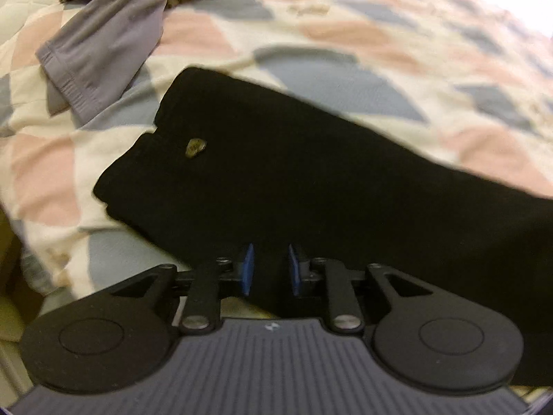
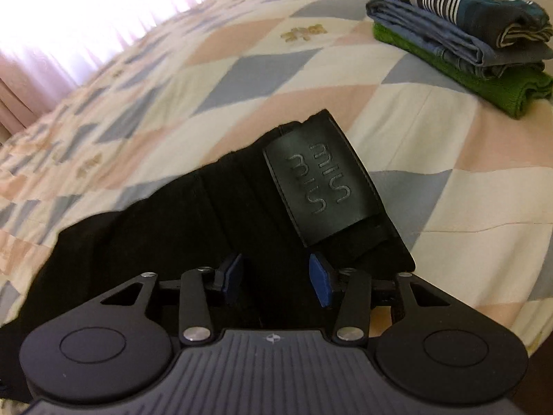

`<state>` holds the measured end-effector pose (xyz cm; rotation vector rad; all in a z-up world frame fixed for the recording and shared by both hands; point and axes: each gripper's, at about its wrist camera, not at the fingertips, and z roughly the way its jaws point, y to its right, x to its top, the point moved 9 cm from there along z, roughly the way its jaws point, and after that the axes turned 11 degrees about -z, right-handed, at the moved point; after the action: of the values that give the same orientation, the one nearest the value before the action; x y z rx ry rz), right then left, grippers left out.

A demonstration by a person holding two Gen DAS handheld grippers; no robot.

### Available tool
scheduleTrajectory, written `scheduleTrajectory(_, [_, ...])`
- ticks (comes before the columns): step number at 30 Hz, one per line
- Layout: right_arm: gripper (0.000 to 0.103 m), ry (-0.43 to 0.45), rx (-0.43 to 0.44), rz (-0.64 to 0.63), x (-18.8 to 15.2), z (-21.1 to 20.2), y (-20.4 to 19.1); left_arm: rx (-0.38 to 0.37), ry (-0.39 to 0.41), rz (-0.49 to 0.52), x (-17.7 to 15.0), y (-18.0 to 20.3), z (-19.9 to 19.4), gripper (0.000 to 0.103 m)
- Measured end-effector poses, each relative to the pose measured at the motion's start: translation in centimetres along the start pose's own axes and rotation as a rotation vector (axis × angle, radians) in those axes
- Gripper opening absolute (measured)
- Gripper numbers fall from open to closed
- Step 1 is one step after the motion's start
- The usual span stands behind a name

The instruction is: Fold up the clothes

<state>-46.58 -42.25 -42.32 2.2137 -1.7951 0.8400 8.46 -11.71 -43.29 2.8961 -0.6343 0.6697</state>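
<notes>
Right now the black trousers (image 1: 311, 180) lie folded flat on the quilt (image 1: 311, 52), apparently just set down. Left gripper (image 1: 269, 269) and right gripper (image 2: 273, 276) hover over them, blue pads parted, nothing grasped. Folded stack (image 2: 463, 34) sits well apart, probably the destination.

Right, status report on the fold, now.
Left gripper and right gripper both open, nothing pinched. Black garment flat on quilt. Grey garment and folded stack lie clear.
</notes>
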Motion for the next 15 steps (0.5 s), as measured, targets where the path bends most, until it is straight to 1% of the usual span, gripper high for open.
scheduleTrajectory(1, [0.046, -0.032, 0.008, 0.002, -0.4, 0.7, 0.1, -0.015, -0.013, -0.007, 0.1, 0.8, -0.4, 0.017])
scheduleTrajectory(2, [0.047, -0.050, 0.014, 0.003, -0.5, 0.9, 0.0, -0.052, -0.023, 0.001, 0.2, 2.0, -0.9, 0.017])
scheduleTrajectory(3, [0.047, -0.049, 0.027, 0.010, -0.2, 0.5, 0.0, -0.088, -0.030, 0.030, 0.4, 3.6, -1.5, 0.017])
scheduleTrajectory(5, [0.047, -0.035, 0.067, 0.035, 1.0, -0.3, 0.0, -0.176, -0.025, 0.122, 0.7, 7.7, -3.1, 0.018])
scheduleTrajectory(6, [0.047, -0.018, 0.083, 0.046, 1.8, -0.7, 0.2, -0.235, -0.030, 0.179, 0.8, 10.2, -3.8, 0.021])
scheduleTrajectory(7, [0.049, 0.010, 0.096, 0.055, 2.9, -1.3, 0.5, -0.305, -0.042, 0.244, 0.9, 13.1, -4.5, 0.025])
scheduleTrajectory(8, [0.052, 0.038, 0.110, 0.065, 4.0, -1.8, 0.9, -0.356, -0.053, 0.286, 1.1, 15.0, -4.8, 0.027])
scheduleTrajectory(9, [0.060, 0.061, 0.113, 0.073, 5.0, -2.2, 1.4, -0.418, -0.072, 0.335, 1.3, 17.4, -5.0, 0.032])
scheduleTrajectory(10, [0.066, 0.082, 0.104, 0.082, 6.1, -2.2, 2.1, -0.476, -0.090, 0.376, 1.5, 19.9, -5.0, 0.034])
scheduleTrajectory(11, [0.067, 0.100, 0.092, 0.094, 7.1, -2.0, 3.0, -0.534, -0.109, 0.416, 1.7, 22.4, -5.0, 0.035])
scheduleTrajectory(12, [0.067, 0.111, 0.079, 0.111, 8.0, -1.6, 3.9, -0.564, -0.115, 0.441, 2.2, 24.0, -4.6, 0.038])
scheduleTrajectory(13, [0.074, 0.112, 0.070, 0.139, 8.8, -0.9, 4.9, -0.590, -0.147, 0.460, 2.3, 25.9, -4.0, 0.043])
scheduleTrajectory(15, [0.083, 0.083, 0.086, 0.221, 9.6, 1.0, 6.4, -0.643, -0.212, 0.499, 2.5, 29.8, -2.8, 0.043])
